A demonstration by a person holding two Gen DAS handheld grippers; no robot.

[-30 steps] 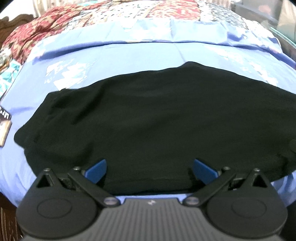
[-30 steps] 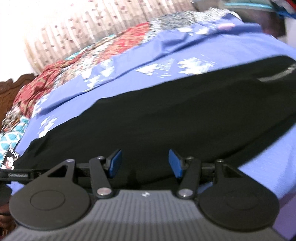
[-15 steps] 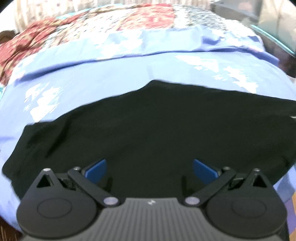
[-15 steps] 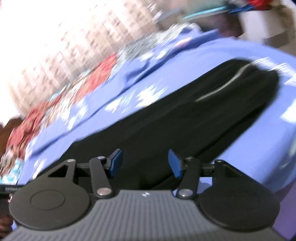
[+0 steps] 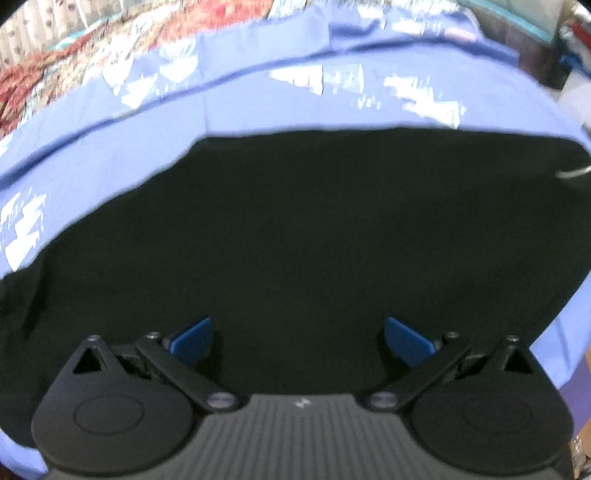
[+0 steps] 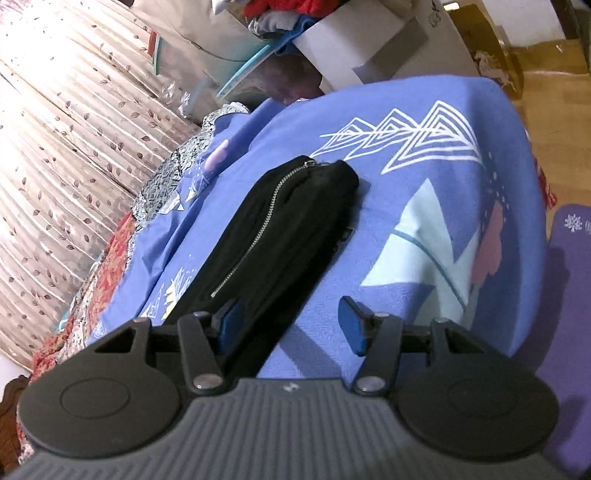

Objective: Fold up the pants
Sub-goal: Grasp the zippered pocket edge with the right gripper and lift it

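Note:
Black pants (image 5: 295, 236) lie flat on a blue printed bedsheet (image 5: 258, 99), spread wide across the left wrist view. In the right wrist view the pants (image 6: 280, 221) run away from me as a long strip with a silver zipper (image 6: 255, 225) along the top, ending near the bed's far corner. My left gripper (image 5: 297, 338) is open and empty, just above the near edge of the pants. My right gripper (image 6: 290, 325) is open and empty, its left finger over the pants' edge and its right finger over the sheet.
A patchwork quilt (image 5: 74, 55) covers the far side of the bed. Patterned curtains (image 6: 74, 110) hang behind. Boxes and piled clothes (image 6: 332, 33) stand beyond the bed's end. A purple mat (image 6: 569, 295) lies on the wooden floor (image 6: 554, 96) at right.
Both grippers have swung to the right along the pants. The right wrist view now looks down the pants' length toward the zipper end and the bed's corner. Both stayed open.

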